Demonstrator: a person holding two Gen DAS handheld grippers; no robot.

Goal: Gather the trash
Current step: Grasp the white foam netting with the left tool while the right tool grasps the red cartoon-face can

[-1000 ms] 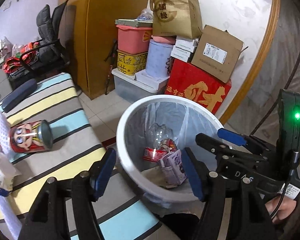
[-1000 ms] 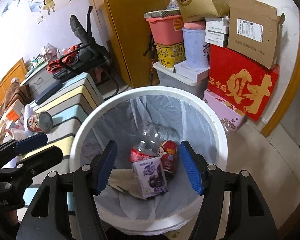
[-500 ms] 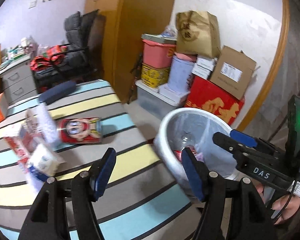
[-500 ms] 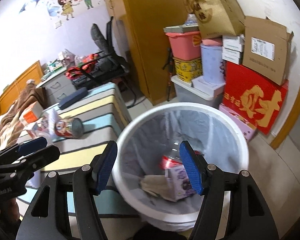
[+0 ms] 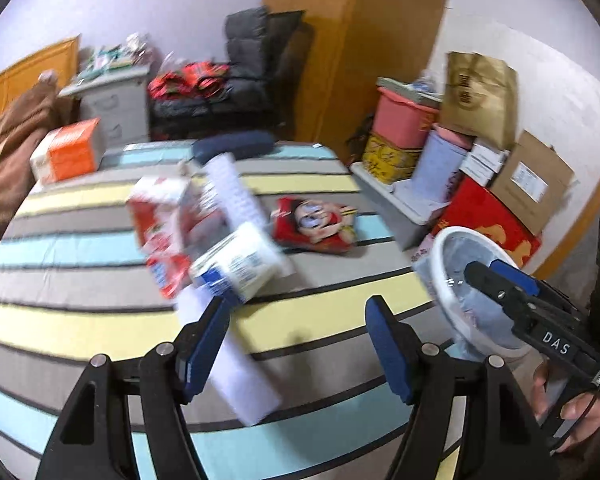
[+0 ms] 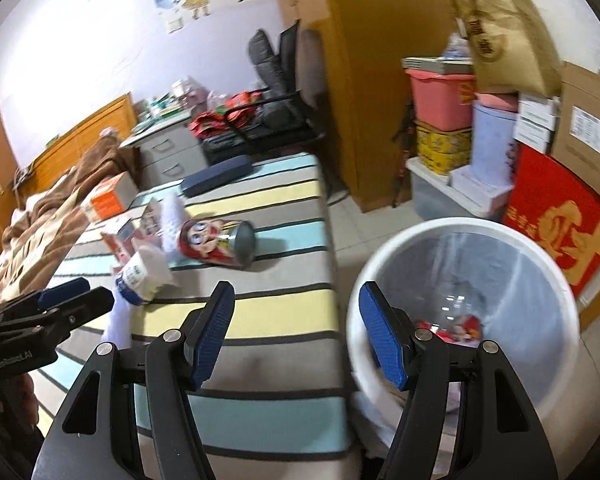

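Observation:
Trash lies on the striped bed (image 5: 320, 312): a red cartoon can (image 5: 316, 224) on its side, a white-and-blue wrapped pack (image 5: 236, 268), a red-and-white carton (image 5: 160, 232) and a white paper strip (image 5: 236, 364). My left gripper (image 5: 296, 344) is open and empty, just above the bed, close in front of the pack. My right gripper (image 6: 296, 332) is open and empty, between the bed edge and the white bin (image 6: 512, 240). The bin holds several pieces of trash (image 6: 456, 328). The can (image 6: 216, 242) and the pack (image 6: 140, 276) also show in the right wrist view.
An orange box (image 5: 68, 152) and a dark blue pad (image 5: 232, 148) lie at the bed's far end. Stacked boxes and tubs (image 5: 460, 152) stand by the wall behind the bin (image 5: 452, 264). A brown blanket (image 6: 40, 224) covers the bed's left side.
Both grippers have swung left, away from above the bin and toward the bed. The left one now faces the trash on the bed. Both stay open and empty.

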